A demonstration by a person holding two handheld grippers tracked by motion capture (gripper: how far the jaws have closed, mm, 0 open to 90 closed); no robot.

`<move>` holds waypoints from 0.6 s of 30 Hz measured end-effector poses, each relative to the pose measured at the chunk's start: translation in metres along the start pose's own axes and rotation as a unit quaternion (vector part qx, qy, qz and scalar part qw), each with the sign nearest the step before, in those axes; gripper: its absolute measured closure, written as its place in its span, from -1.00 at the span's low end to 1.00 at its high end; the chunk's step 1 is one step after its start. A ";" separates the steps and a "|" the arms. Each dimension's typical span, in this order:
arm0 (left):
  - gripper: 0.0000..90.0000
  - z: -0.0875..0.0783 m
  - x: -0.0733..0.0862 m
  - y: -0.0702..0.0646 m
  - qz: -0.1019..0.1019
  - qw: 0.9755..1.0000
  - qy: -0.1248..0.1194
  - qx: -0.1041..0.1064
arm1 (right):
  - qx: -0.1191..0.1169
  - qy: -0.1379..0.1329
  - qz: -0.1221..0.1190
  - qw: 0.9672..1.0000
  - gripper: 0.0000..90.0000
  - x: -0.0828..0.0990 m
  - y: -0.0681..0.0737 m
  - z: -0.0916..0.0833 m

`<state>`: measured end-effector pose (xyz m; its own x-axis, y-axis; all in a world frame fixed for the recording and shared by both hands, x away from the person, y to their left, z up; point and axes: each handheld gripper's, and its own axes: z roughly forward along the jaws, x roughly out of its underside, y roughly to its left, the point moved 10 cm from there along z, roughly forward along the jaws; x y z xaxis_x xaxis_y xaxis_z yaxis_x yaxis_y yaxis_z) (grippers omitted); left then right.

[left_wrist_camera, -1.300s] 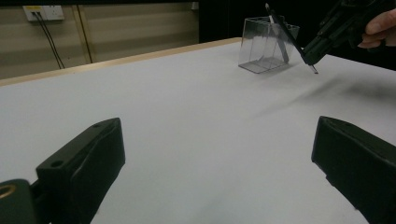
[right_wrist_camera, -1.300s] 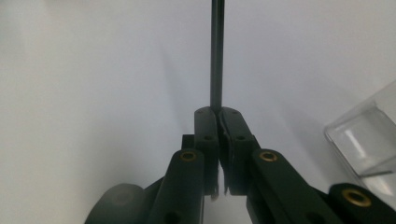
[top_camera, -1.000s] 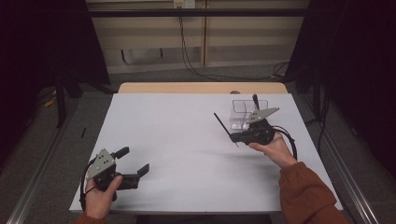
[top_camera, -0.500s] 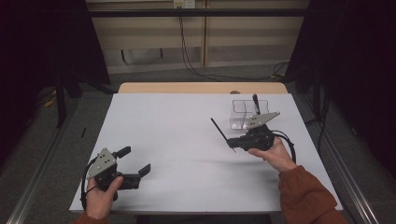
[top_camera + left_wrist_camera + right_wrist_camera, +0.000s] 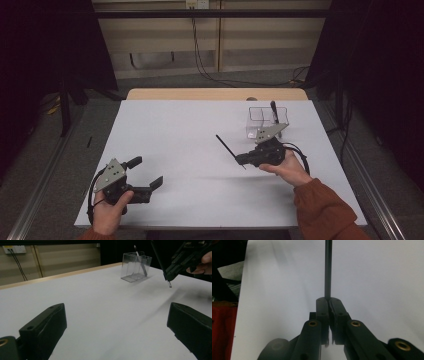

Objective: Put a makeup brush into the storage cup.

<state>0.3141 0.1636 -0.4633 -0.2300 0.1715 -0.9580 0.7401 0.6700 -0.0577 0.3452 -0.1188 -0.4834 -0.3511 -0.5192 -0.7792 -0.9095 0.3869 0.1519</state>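
Right hand-held gripper (image 5: 239, 159): clenched on thin black rod (image 5: 226, 146), above worktop (image 5: 190, 130).
Left hand-held gripper (image 5: 146, 175): released, empty.
Rod: likely light, stiff, slippery – grip near end.

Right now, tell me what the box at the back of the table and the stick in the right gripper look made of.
The box looks like clear hard plastic, possibly acrylic: the wall shows through it and its edges catch light. The stick that the right gripper holds is thin, black and matte, with a small pale tip in the left gripper view; plastic or coated metal, the look leaves it open.
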 end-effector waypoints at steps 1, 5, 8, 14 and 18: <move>-0.94 0.001 0.000 -0.001 -0.001 1.000 0.002 0.001 | -0.001 0.004 -0.003 1.000 0.92 0.000 0.001 0.001; -0.95 0.004 -0.002 -0.003 -0.003 1.000 0.008 0.004 | -0.008 0.009 -0.008 1.000 0.92 -0.002 0.006 0.004; -0.95 0.006 -0.004 -0.007 0.003 1.000 0.008 0.014 | -0.014 0.014 -0.015 1.000 0.92 -0.002 0.009 0.007; -0.95 0.008 -0.009 -0.020 0.006 0.999 0.004 0.041 | -0.029 0.027 -0.031 0.999 0.92 -0.001 0.021 0.014; -0.95 0.010 -0.010 -0.024 0.012 0.999 0.007 0.047 | -0.033 0.037 -0.043 0.998 0.92 -0.001 0.027 0.018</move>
<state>0.3049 0.1382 -0.4557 -0.2189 0.1976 -0.9555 0.8012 0.5953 -0.0604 0.3250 -0.0939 -0.4891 -0.2846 -0.6034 -0.7450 -0.9487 0.2889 0.1284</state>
